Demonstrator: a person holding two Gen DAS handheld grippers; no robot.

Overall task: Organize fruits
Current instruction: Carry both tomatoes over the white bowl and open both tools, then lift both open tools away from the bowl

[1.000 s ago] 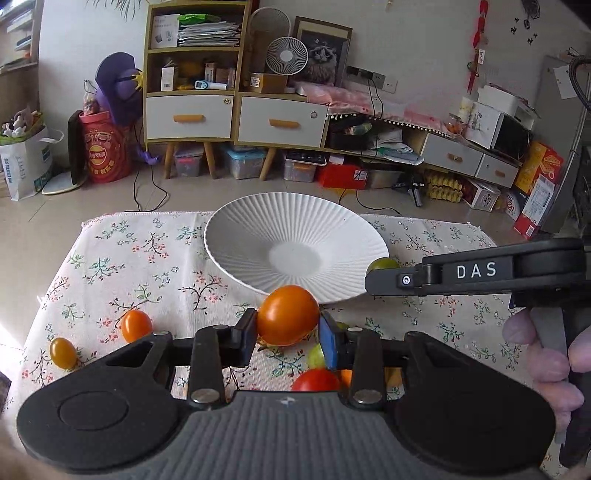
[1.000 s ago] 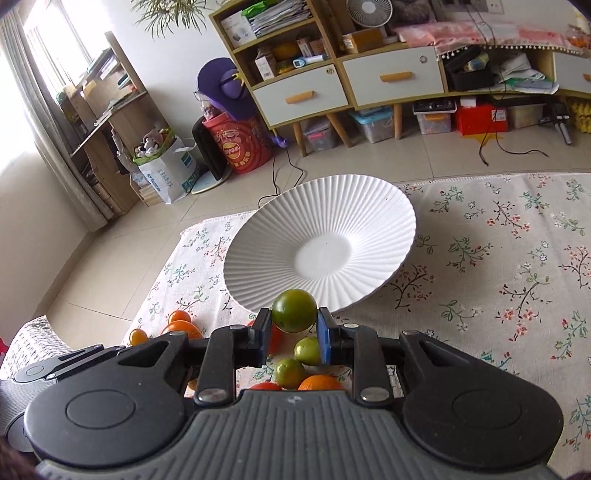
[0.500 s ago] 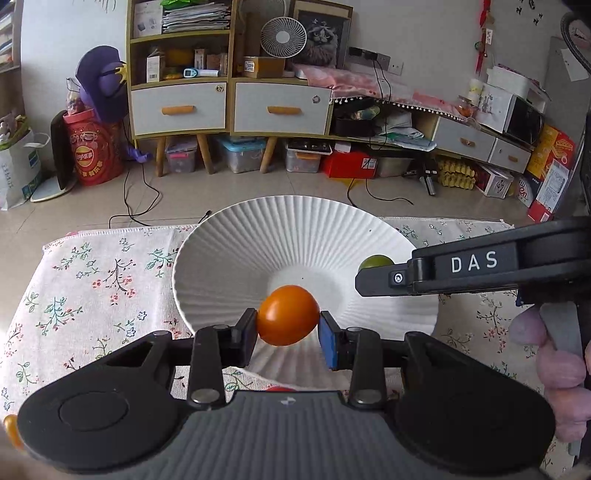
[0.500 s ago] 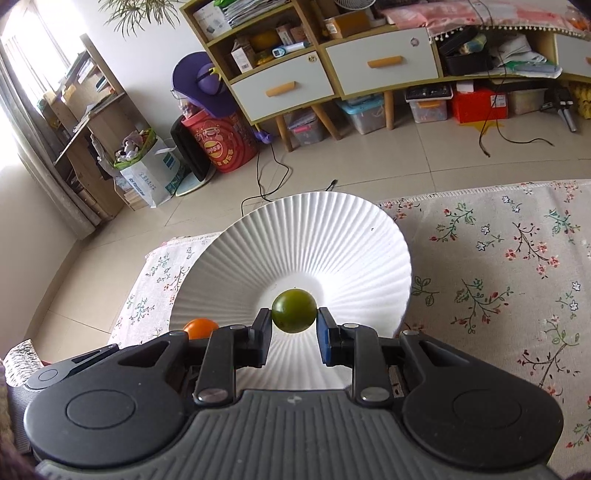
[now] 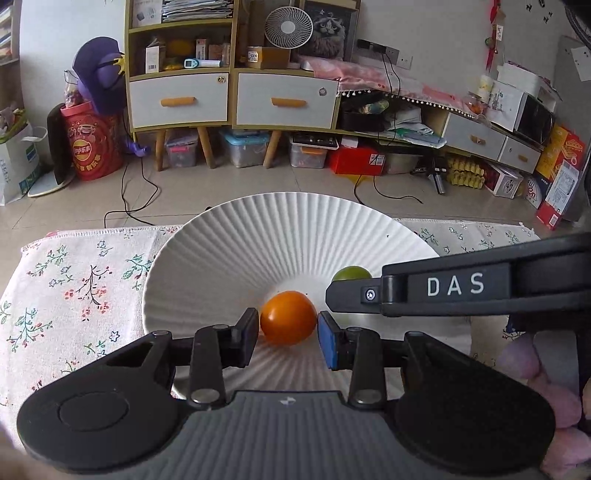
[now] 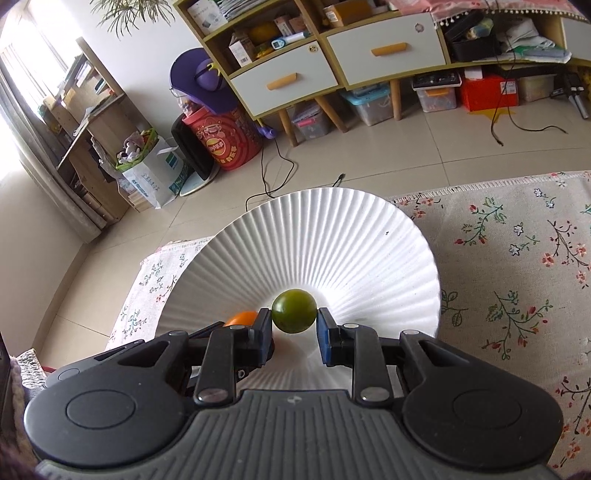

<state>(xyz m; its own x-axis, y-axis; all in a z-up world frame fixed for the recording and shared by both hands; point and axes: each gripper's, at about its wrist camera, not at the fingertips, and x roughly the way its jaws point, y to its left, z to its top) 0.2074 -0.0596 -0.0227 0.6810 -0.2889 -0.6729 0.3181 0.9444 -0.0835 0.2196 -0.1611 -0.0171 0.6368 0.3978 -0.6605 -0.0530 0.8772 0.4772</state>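
Both fruits have come down into the white plate (image 5: 229, 258). The left tool (image 5: 287, 332) has let go a little of the orange fruit (image 5: 288, 317). The right tool (image 6: 294, 332) has loosened around the green fruit (image 6: 294, 311). Both sit near the plate's middle.

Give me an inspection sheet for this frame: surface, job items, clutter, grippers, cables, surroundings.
Surface: floral cloth under a white ribbed plate.
Job's things: orange tomato and green tomato, both over the plate's centre.
Clutter: nothing seen on the cloth.
Grippers: left gripper around the orange tomato, small gaps visible; right gripper likewise around the green tomato.
Cables: black cables on the floor behind.
Surroundings: drawer cabinet, desk fan, red bucket, storage boxes.
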